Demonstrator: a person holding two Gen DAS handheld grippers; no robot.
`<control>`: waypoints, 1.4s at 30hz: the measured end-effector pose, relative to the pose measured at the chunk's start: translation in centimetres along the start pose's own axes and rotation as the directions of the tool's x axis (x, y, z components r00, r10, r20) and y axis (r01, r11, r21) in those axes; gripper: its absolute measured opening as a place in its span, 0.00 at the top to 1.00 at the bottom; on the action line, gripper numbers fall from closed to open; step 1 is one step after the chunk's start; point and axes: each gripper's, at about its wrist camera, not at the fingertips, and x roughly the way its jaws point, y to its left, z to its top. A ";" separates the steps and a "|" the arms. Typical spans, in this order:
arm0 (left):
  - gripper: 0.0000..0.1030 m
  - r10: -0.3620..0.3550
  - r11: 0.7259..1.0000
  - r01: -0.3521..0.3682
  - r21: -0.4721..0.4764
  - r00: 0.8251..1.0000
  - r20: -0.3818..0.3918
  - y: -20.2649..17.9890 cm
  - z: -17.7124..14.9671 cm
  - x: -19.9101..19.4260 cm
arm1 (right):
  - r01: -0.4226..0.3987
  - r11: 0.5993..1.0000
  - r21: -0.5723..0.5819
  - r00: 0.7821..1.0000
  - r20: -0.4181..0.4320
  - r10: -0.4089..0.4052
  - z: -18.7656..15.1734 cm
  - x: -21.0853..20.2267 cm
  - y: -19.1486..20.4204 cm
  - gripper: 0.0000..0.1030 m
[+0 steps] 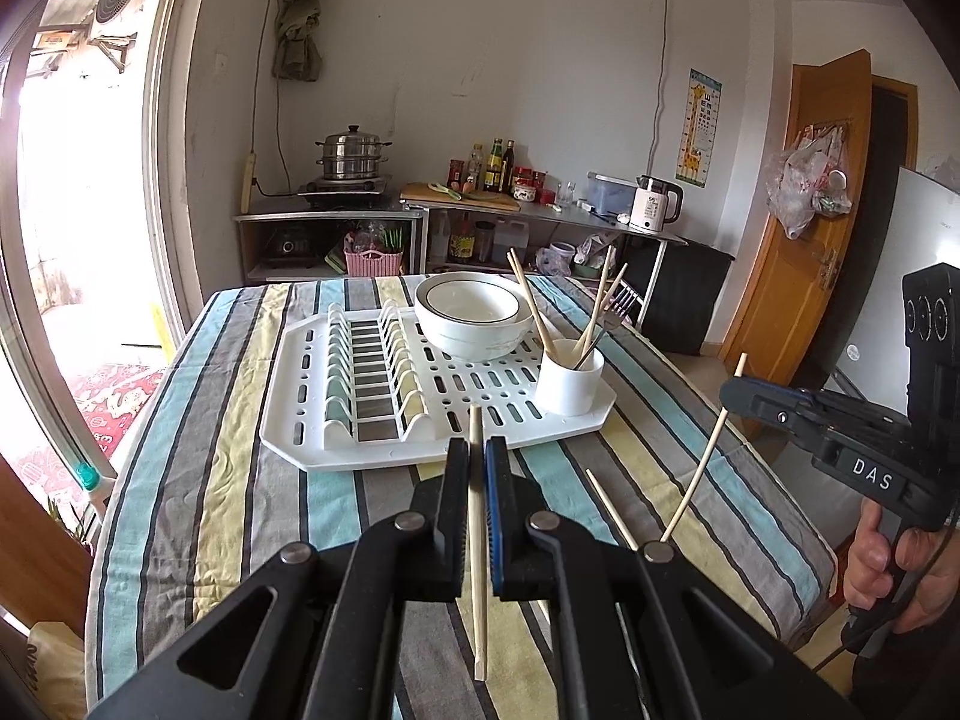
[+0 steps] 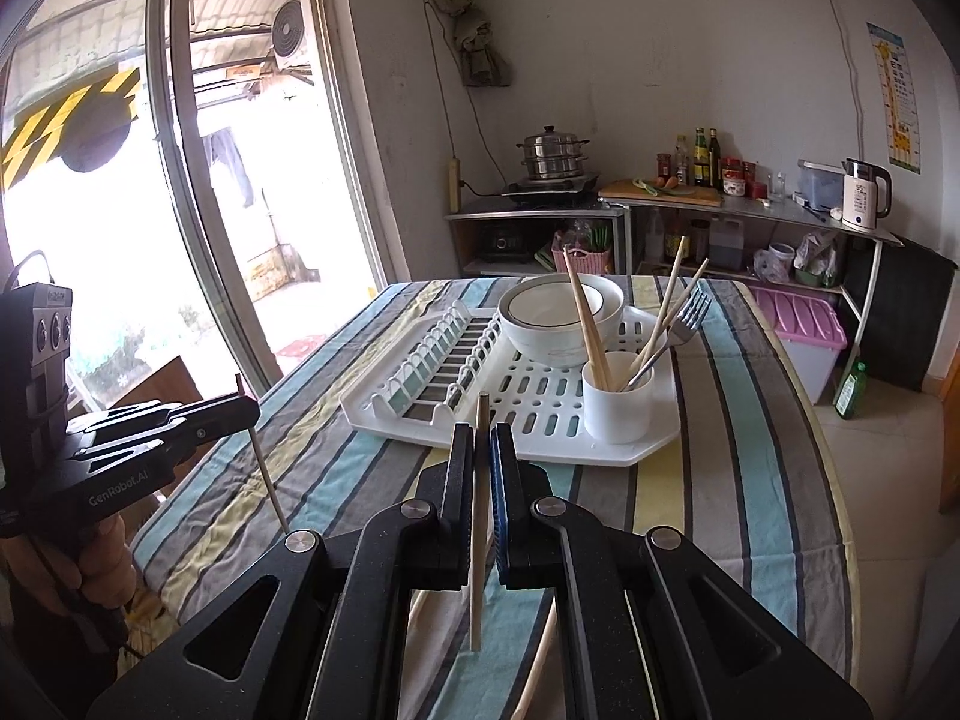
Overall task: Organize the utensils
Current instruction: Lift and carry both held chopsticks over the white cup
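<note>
My left gripper (image 1: 476,450) is shut on a wooden chopstick (image 1: 477,570) held upright above the striped tablecloth. It also shows in the right wrist view (image 2: 240,405) at the left. My right gripper (image 2: 479,438) is shut on another chopstick (image 2: 477,540); it also shows in the left wrist view (image 1: 735,393), its chopstick (image 1: 702,468) slanting down. A white cup (image 1: 569,383) on the white drying rack (image 1: 312,360) holds several chopsticks and a fork (image 2: 684,321). A loose chopstick (image 1: 609,507) lies on the cloth.
Two stacked white bowls (image 1: 471,312) sit at the rack's back right. A plate holder (image 1: 372,372) fills the rack's left side. The table (image 1: 180,480) has edges left and right. A kitchen counter (image 1: 540,210) stands behind.
</note>
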 end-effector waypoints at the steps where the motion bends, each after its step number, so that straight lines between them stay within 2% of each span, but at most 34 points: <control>1: 0.94 0.000 1.000 0.000 -0.002 1.000 0.001 0.0 0.1 0.0 | 0.003 1.000 0.000 1.000 0.004 -0.003 0.1 -0.1 -0.1 0.95; 13: 0.94 -0.027 1.000 0.027 0.013 1.000 0.000 -1.2 2.9 2.0 | 0.060 0.998 0.010 0.998 0.034 -0.061 2.4 0.2 -2.5 0.95; 24: 0.94 -0.082 0.995 0.081 0.057 0.996 0.025 -3.8 8.2 5.3 | 0.110 0.993 0.038 0.991 0.075 -0.113 6.0 1.5 -5.7 0.95; 34: 0.94 -0.134 0.989 0.131 0.068 0.990 0.053 -5.7 12.7 9.1 | 0.117 0.992 0.053 0.985 0.121 -0.122 9.5 3.2 -7.6 0.95; 42: 0.94 -0.143 0.987 0.137 0.080 0.987 0.078 -6.4 15.5 11.7 | 0.117 0.990 0.075 0.983 0.136 -0.126 11.5 5.1 -8.9 0.95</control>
